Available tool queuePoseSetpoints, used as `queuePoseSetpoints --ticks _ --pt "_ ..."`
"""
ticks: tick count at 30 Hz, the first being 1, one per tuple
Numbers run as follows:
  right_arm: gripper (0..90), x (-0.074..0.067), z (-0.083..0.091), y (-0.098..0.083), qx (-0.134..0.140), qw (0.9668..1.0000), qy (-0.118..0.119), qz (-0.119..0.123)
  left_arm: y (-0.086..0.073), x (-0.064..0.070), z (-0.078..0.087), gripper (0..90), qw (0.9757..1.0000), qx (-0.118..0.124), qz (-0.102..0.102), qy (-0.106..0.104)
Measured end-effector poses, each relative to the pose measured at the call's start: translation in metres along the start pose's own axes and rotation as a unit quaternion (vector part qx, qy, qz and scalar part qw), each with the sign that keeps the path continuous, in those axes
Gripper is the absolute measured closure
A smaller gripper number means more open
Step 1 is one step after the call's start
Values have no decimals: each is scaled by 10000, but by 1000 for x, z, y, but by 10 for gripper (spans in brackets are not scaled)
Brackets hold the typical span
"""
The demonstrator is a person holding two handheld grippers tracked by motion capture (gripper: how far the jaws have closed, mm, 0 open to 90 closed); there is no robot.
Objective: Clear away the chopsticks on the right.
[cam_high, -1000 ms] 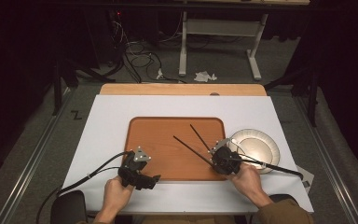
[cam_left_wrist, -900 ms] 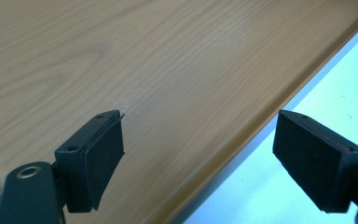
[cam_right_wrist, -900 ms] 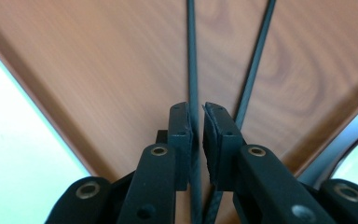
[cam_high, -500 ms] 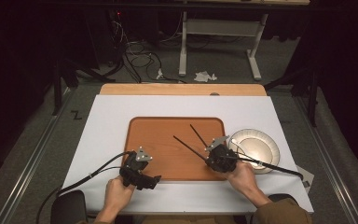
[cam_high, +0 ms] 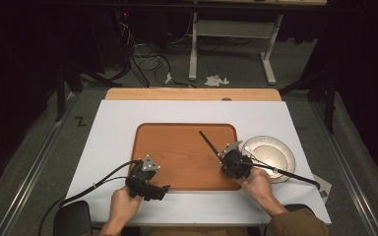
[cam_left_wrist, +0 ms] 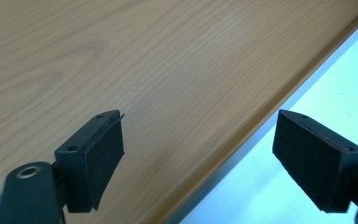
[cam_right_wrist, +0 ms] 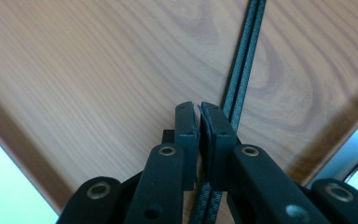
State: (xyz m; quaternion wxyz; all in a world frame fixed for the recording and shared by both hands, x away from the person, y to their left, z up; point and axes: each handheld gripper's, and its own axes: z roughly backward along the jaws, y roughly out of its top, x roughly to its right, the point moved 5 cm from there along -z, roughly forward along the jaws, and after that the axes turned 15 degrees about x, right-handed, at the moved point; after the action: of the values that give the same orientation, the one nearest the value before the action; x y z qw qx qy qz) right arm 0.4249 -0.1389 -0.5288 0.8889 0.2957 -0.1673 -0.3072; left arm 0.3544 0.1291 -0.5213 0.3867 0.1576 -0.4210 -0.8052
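Two thin black sticks (cam_right_wrist: 242, 70) lie side by side on the brown wooden tray (cam_high: 177, 147). They run in between the pads of my right gripper (cam_right_wrist: 199, 112), which is shut on them. In the high view they show as one dark line (cam_high: 209, 142) pointing to the far left from the right gripper (cam_high: 226, 156), at the tray's near right part. My left gripper (cam_left_wrist: 200, 140) is open with nothing between its fingers, above the tray's near edge. In the high view it (cam_high: 152, 183) sits at the tray's near left edge.
A round pale plate (cam_high: 288, 153) stands just right of the tray, close to my right hand. The tray rests on a white table top (cam_high: 113, 123) with a wooden strip along its far edge. Cables trail from both grippers toward the near side.
The two sticks stood apart in a V a second ago; now they lie together as one line in my right gripper. The left hand has kept still.
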Motion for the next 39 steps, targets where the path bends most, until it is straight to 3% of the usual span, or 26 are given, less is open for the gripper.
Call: queuePoseSetpoints --ticks 5,8,18,22,33,39 --pt "860 3 0 0 -66 10000 -64 -20 0 0 0 166 10000 17 -33 15" --pt "853 6 0 0 -96 9999 -88 -75 2 0 3 165 9998 177 -27 43" --pt "800 9 0 1 -110 9998 -137 -108 2 0 3 165 9999 142 -58 63" --pt "787 6 8 6 130 9999 26 -102 2 0 2 165 9999 119 -63 71" --pt "712 9 19 12 398 9988 269 -60 2 1 0 165 9999 120 31 -15" --pt "692 14 29 19 670 9963 515 -136 3 1 2 165 9998 171 45 -9"
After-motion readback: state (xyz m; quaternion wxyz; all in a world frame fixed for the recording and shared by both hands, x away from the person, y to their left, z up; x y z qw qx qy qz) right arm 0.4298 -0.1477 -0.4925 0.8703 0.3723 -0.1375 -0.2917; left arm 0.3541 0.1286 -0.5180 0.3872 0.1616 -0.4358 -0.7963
